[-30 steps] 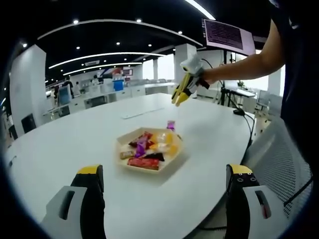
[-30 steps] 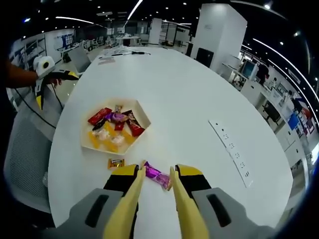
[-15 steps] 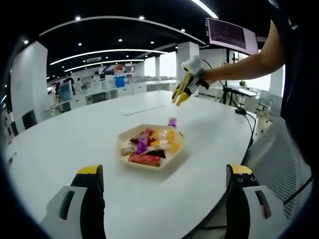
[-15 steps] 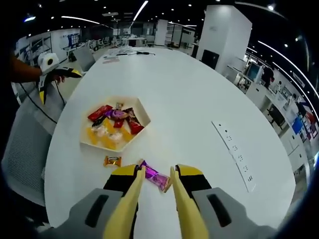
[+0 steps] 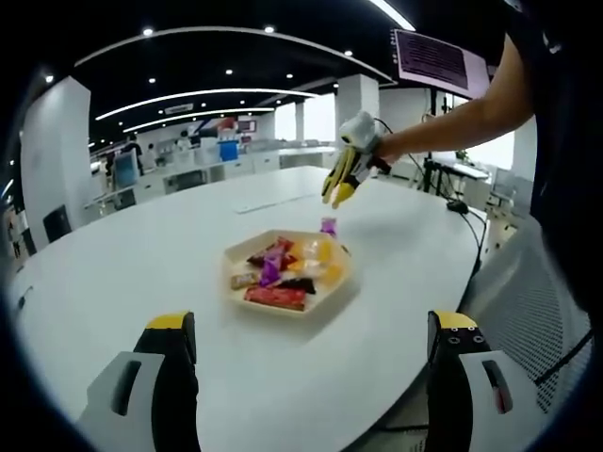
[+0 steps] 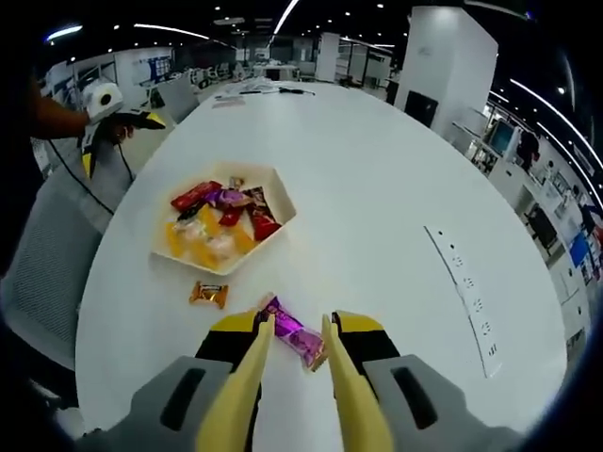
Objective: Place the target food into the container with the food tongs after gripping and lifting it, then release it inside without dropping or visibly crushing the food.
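Observation:
A purple-wrapped candy [image 6: 294, 337] lies on the white table [image 6: 377, 188], between the tips of the yellow food tongs [image 6: 252, 363]. My right gripper [image 6: 298, 322] is shut on the tongs, which stand slightly apart around the candy. A cream hexagonal tray [image 6: 280, 202] with several wrapped sweets sits beyond it to the left. In the left gripper view the tray [image 5: 236, 287] is at the centre, the purple candy [image 5: 328, 225] just behind it, and the right gripper [image 5: 349, 162] hangs above with the tongs [image 5: 335, 191] pointing down. My left gripper [image 5: 314, 322] is open and holds nothing.
A small orange-wrapped candy [image 6: 209, 294] lies on the table near the tray. A row of flush sockets [image 6: 471, 301] runs along the table at the right. The left gripper [image 6: 111, 111] is off the table's far left edge, by a mesh chair [image 6: 47, 273]. A person [image 5: 556, 141] stands at the right.
The right gripper with the tongs has come a little lower and closer over the purple candy. The right view has shifted slightly. The left gripper stays open.

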